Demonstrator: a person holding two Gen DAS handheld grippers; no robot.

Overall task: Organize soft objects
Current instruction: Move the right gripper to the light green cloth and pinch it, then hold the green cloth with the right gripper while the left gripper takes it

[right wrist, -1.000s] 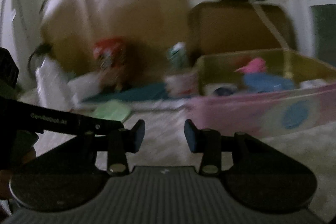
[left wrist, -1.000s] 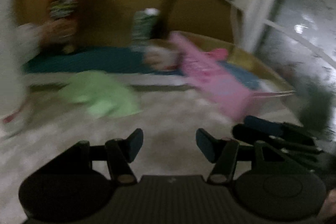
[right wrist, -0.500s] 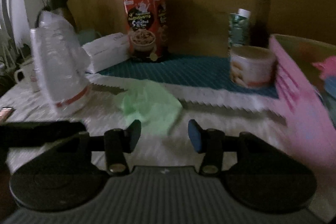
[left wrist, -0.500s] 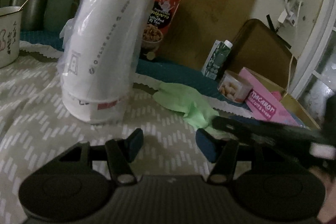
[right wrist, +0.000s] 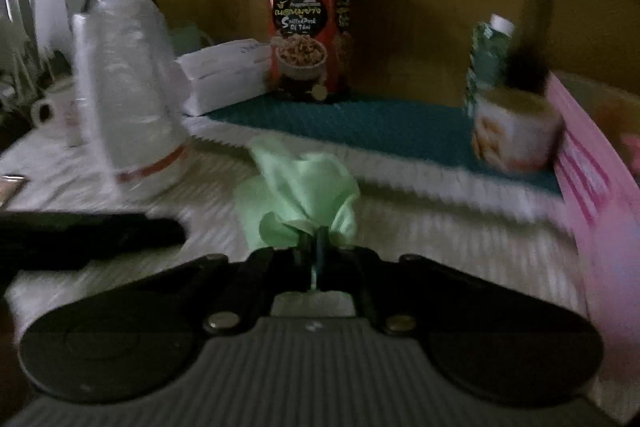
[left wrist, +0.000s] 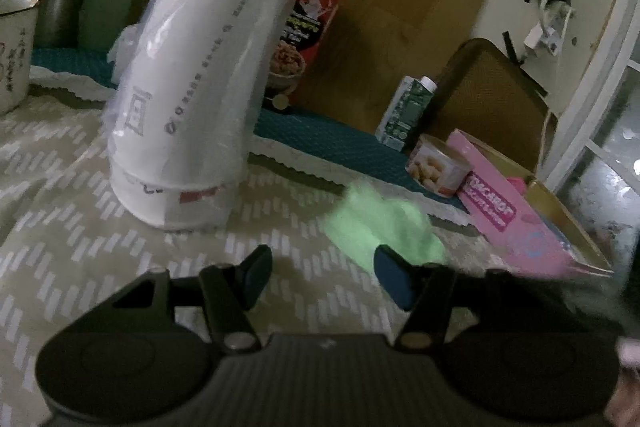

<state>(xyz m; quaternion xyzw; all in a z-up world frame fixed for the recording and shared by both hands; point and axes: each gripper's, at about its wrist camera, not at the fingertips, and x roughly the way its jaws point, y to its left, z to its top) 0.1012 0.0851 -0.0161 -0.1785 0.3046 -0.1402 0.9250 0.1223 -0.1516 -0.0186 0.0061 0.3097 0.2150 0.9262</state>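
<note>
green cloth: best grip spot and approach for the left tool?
Take the green cloth at its bunched far-left fold, from the left, low along the tablecloth. It lies crumpled, with raised ridges that two fingers can pinch. The right tool is shut on its near edge; the left tool is open and empty.

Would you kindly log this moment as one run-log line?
right gripper: shut on green cloth | left gripper: open, empty | pink box: open, right of cloth
</note>
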